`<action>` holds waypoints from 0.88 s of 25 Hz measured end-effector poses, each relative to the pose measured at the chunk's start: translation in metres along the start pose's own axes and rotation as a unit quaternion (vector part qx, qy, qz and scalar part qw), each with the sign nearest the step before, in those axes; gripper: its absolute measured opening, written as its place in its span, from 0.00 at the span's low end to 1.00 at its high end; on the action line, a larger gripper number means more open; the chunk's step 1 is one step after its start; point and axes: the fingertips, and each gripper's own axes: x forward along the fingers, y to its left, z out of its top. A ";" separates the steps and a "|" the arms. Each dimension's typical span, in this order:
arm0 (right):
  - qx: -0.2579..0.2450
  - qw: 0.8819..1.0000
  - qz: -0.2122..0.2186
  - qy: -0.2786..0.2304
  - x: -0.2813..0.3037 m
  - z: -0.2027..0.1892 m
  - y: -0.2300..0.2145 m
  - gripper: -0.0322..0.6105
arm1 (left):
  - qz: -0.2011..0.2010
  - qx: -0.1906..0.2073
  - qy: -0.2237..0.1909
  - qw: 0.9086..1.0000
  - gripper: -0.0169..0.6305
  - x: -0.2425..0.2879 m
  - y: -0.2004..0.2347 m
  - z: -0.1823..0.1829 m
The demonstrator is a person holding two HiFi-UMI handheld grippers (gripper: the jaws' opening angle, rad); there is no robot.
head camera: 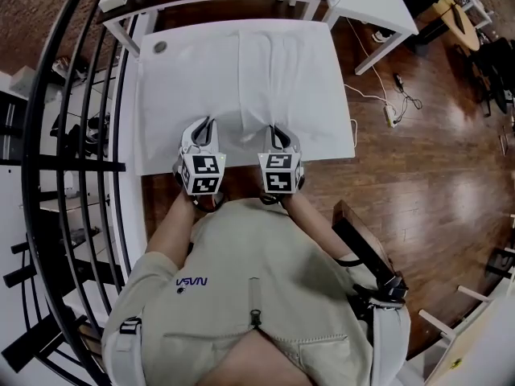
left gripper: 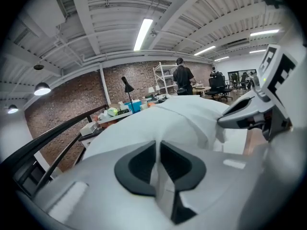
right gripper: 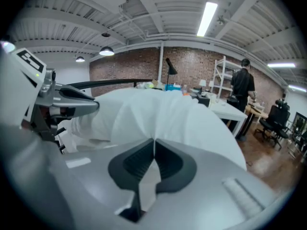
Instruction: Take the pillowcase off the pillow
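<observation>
At the far left of the head view, a black railing (head camera: 80, 95) curves beside the white bench (head camera: 151, 111), which has a round cable port (head camera: 159, 47) near its far left corner.

The white pillowcase (head camera: 241, 79) lies filled and spread flat over most of the bench, with its near edge toward the person.

The left tongs (head camera: 207, 123) sit at the near edge of the pillowcase, left of its middle. In the left gripper view we see the dark pads clenched on a thin fold of the white cloth. The cloth rises in a ridge from the pinch point.

The right tongs (head camera: 277, 129) sit just beside them at the same near edge, right of the middle. In the right gripper view the pads are likewise clenched on a fold of pillowcase cloth, and creases fan outward from the grip.

Each pair of tongs appears at the edge of the other's view — side by side, apart, not touching.

To the right of the bench is a wooden floor (head camera: 434, 175) with a power strip (head camera: 391, 115) and its cable. In the background a person (right gripper: 242, 85) stands at a shelf.
</observation>
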 end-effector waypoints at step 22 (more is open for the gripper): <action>0.088 0.986 -0.095 0.101 -0.009 -0.088 -0.102 0.06 | -0.003 -0.096 0.042 0.994 0.06 -0.003 0.015 -0.045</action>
